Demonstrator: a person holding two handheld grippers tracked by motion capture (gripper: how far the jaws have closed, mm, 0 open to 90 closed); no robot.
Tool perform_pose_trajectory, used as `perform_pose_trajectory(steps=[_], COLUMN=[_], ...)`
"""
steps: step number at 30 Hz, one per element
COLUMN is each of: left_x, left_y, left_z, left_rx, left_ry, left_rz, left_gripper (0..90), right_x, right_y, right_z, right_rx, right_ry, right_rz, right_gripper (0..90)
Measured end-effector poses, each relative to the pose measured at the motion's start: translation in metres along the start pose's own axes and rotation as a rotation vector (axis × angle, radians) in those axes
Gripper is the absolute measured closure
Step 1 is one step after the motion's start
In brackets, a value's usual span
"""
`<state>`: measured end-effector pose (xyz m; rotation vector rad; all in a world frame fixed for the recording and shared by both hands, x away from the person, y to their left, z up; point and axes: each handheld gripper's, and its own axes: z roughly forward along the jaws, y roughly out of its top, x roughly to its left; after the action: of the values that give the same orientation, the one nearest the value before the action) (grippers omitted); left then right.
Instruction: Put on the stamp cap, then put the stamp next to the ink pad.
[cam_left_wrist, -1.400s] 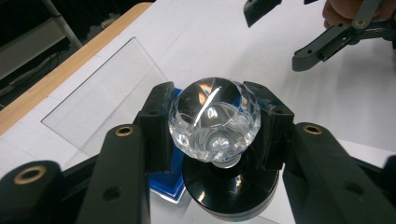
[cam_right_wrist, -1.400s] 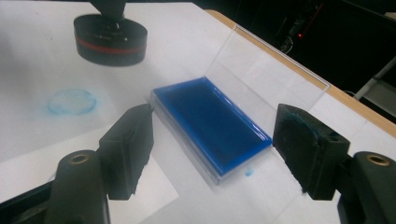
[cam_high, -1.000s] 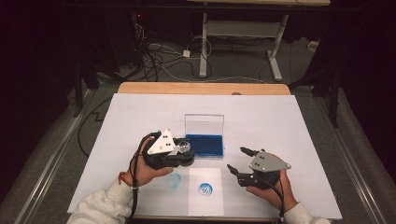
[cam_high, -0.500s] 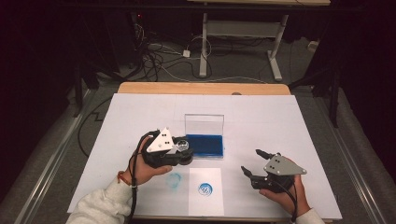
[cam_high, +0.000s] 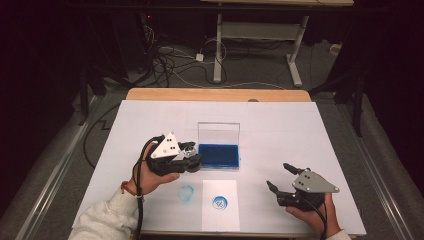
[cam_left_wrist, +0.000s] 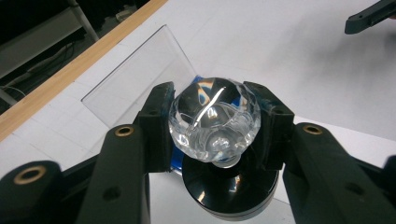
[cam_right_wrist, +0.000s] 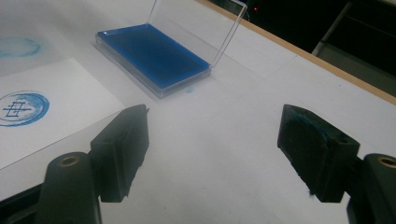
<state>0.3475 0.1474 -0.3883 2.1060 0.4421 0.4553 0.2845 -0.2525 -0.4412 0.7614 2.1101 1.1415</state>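
Note:
My left gripper (cam_high: 188, 159) is shut on a stamp (cam_left_wrist: 214, 122) with a faceted clear knob and a round black base. It holds the stamp just left of the blue ink pad (cam_high: 219, 155), whose clear lid (cam_high: 218, 133) stands open. A white paper (cam_high: 220, 216) in front of the pad bears a round blue print (cam_high: 219, 202). My right gripper (cam_high: 279, 175) sits low at the front right, well clear of the pad. Its jaws have just been opening and stand open with nothing between them (cam_right_wrist: 212, 140).
A faint blue ring smudge (cam_high: 187, 193) marks the white table cover left of the paper. The table's wooden edge (cam_high: 215, 94) runs along the far side. Beyond it are cables and a desk frame on the floor.
My right gripper has moved right, away from the ink pad and paper, and its jaws have spread wider. My left gripper and the stamp have stayed put.

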Motion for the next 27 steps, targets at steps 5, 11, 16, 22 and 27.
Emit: perform_pose_trajectory(steps=[5, 11, 16, 22, 27], left_x=[0.003, 0.009, 0.016, 0.026, 0.034], left_y=[-0.001, 0.000, 0.001, -0.002, -0.002], left_z=[-0.001, -0.003, -0.005, -0.005, -0.001], left_rx=[0.000, 0.005, 0.001, 0.013, 0.027], left_ry=[0.003, 0.019, 0.041, 0.052, 0.062], left_rz=[-0.012, -0.023, -0.033, -0.052, -0.062], left_gripper=[54.7, 54.8, 54.8, 54.7, 54.7], right_x=[0.000, 0.001, 0.002, 0.001, 0.001], right_y=[-0.001, -0.001, 0.000, 0.000, -0.003], right_z=[-0.001, -0.001, -0.001, -0.001, -0.002], right_rx=[0.002, 0.000, -0.008, -0.008, 0.000], right_ry=[-0.002, -0.002, 0.000, 0.000, 0.001], right_rz=[0.004, -0.009, -0.007, -0.015, -0.009], right_gripper=[25.4, 25.5, 25.5, 25.6, 25.7])
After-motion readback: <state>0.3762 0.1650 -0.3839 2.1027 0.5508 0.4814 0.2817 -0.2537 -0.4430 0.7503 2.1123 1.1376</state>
